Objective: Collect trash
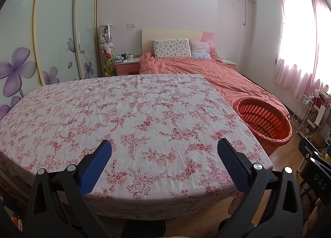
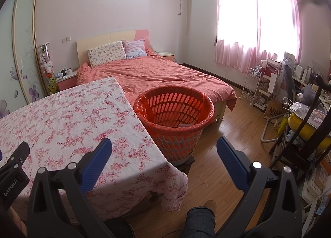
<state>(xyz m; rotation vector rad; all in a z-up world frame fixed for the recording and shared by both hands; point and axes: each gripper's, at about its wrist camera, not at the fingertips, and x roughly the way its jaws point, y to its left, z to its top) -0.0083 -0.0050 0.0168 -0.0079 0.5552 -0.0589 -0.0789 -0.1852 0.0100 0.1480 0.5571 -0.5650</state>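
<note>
No trash shows on the table [image 1: 144, 114]; the bin [image 2: 173, 112], lined with a red bag, stands ahead and between the right gripper [image 2: 164, 151] fingers, so that hand is nearer. It lies far right of the left gripper [image 1: 164, 152]. Both are spread, empty. Readable: "GenRobot.AI", "DAS", "MUJ" on a box [image 2: 274, 111].

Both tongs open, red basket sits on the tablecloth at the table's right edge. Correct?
Not quite. The red basket stands off the table, beside its right edge, as the right wrist view shows. Both the left tongs and right tongs are open.
</note>
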